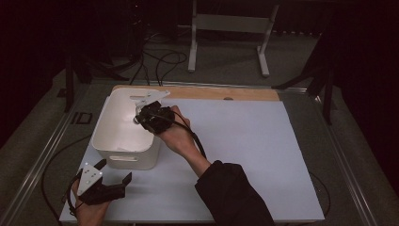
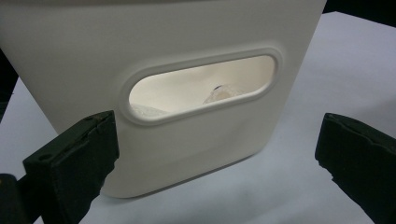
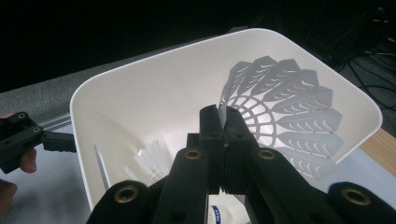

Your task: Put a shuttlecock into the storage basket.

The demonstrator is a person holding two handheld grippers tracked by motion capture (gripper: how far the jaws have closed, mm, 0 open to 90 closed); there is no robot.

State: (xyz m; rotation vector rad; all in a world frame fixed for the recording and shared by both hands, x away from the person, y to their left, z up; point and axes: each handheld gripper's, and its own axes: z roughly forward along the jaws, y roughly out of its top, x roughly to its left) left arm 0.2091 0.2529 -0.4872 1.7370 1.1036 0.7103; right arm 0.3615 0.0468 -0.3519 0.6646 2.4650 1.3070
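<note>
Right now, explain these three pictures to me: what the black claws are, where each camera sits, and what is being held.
A person holds a two-jaw gripper in each hand. The high view looks down on the table. The other two cameras ride on the grippers and look along their jaws. A white bin stands on the table. The right gripper is over the bin, shut on the skirt of a white plastic shuttlecock; another shuttlecock lies inside. The left gripper, jaws open, waits in front of the bin's handle slot, holding nothing.

Right tongs (image 3: 223, 122) clamped, left tongs (image 1: 113, 172) agape.
</note>
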